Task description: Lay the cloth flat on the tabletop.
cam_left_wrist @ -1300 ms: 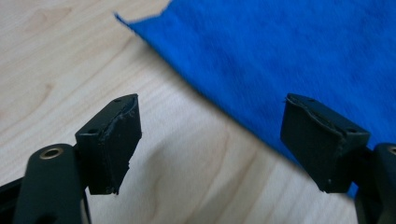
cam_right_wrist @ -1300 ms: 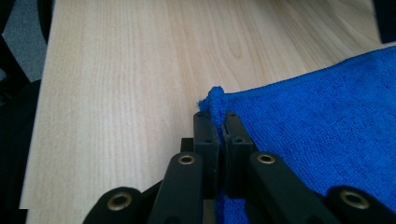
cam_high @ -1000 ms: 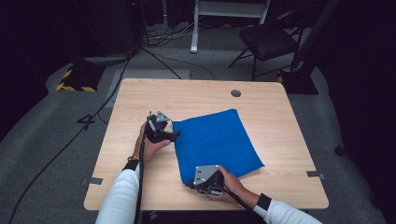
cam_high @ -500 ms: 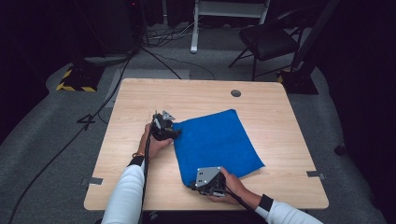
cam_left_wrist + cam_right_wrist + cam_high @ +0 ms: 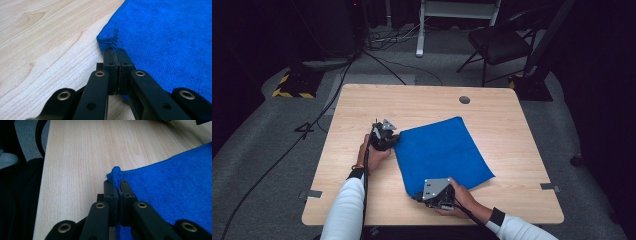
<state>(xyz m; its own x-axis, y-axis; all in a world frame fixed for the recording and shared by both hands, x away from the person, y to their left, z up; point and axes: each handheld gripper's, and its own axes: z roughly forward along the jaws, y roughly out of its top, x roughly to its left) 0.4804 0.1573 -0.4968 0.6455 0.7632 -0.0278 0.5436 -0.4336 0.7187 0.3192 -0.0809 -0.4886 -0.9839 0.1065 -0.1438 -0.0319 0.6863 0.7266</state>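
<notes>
A blue cloth [image 5: 442,152] lies spread flat on the wooden table [image 5: 422,107], turned at a slant. My left gripper [image 5: 393,141] is at the cloth's left corner. In the left gripper view its jaws are shut on that corner of the blue cloth [image 5: 111,42], which bunches up just past the tips of the left gripper [image 5: 116,53]. My right gripper [image 5: 418,196] holds the cloth's near corner by the table's front edge. In the right gripper view a pinched fold of the blue cloth [image 5: 115,173] sticks up between the tips of the right gripper [image 5: 117,183].
A round cable hole [image 5: 464,99] sits in the table's far right part. Behind the table stand a black chair [image 5: 497,42] and a white frame [image 5: 457,10]. Cables [image 5: 312,127] run over the grey floor at the left.
The left gripper has slid a little to the right, onto the cloth's left corner, and its jaws are shut on it now. The right gripper stays at the near corner.
</notes>
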